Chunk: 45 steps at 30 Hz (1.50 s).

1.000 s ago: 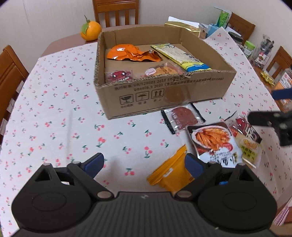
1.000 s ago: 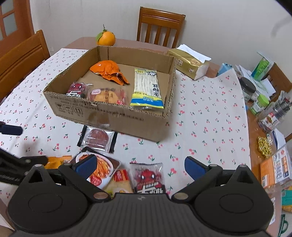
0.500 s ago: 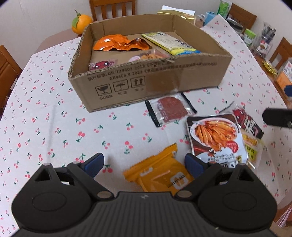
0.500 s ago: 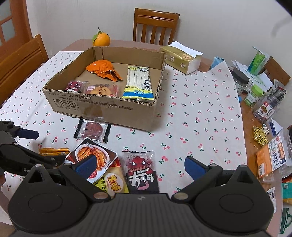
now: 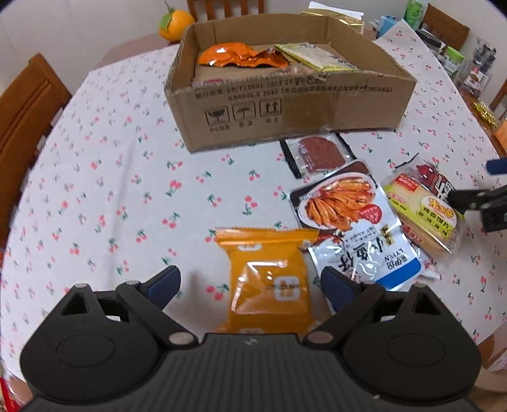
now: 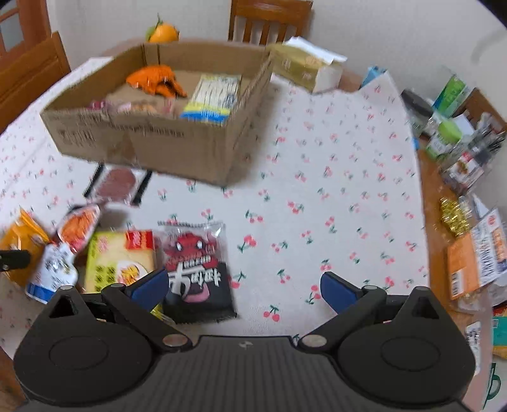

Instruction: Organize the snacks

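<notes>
- Cherry-print tablecloth (image 5: pixel 120 177) carries the cardboard box (image 5: pixel 285 111), already part-filled.
- My left gripper (image 5: pixel 247 282), jaws spread, straddles the orange snack packet (image 5: pixel 269 282); I judge closing comes next.
- Right gripper (image 6: pixel 244 285) gapes empty beside the red-devil packet (image 6: pixel 196 269), though its view is blurred.

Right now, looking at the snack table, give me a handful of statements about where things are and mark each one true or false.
1. The orange packet lies between the open fingers of the left hand-held gripper. True.
2. The cardboard box has nothing in it. False: several snacks are inside, among them a crumpled orange bag.
3. The right hand-held gripper is shut on the red-and-black snack packet. False: its fingers are spread wide and the packet lies on the tablecloth.
4. The dried meat packet lies on the table just in front of the box. True.
5. The orange fruit sits inside the box. False: it sits on the table behind the box.
</notes>
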Available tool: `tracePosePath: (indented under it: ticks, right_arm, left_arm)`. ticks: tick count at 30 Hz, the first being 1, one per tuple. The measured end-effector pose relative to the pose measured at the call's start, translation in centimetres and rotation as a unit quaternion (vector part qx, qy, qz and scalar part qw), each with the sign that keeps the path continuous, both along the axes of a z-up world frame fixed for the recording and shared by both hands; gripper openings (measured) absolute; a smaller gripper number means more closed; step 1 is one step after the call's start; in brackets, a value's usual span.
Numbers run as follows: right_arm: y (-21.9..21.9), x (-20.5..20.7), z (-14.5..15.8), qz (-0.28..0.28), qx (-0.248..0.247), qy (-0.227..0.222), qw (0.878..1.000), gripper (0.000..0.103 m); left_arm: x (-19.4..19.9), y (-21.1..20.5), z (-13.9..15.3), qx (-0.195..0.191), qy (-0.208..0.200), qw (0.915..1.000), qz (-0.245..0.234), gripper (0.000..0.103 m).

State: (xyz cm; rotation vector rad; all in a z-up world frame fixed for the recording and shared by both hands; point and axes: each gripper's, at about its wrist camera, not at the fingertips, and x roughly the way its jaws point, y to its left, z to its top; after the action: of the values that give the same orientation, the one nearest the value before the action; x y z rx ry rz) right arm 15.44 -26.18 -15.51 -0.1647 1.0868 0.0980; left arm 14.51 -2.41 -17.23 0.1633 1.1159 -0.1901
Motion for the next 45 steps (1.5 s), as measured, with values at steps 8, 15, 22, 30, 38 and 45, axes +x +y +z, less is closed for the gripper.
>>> tracePosePath:
  ticks: [8,15,22,30,38,45]
  right_arm:
    - [1.6,0.4,-2.0,0.030,0.002,0.018,0.999,0.103]
    - [0.1,0.9,-3.0,0.012,0.028,0.024,0.999,0.103]
    - [0.4,1.1,-3.0,0.034,0.033,0.012,0.999,0.103]
    - [1.3,0.9,-2.5,0.065,0.035,0.001,0.997,0.088]
    - [1.6,0.7,-2.2,0.072,0.038,-0.001,0.997,0.076]
    - [2.0,0.4,-1.9,0.073,0.040,-0.006,0.997,0.058]
  left_arm:
    - [-0.1,1.2,-1.0,0.037,0.001,0.9991,0.018,0.095]
    - [0.2,1.0,-1.5,0.019,-0.008,0.9997,-0.010,0.096]
    - [0.8,2.4,-2.3,-0.019,0.003,0.9998,0.010,0.103]
    - [0.8,2.6,-2.2,-0.018,0.002,0.9998,-0.002,0.103]
    - [0.5,1.5,-1.3,-0.019,-0.018,0.9992,-0.032,0.073]
    - [0.3,1.2,-1.0,-0.022,-0.020,0.9985,-0.047,0.063]
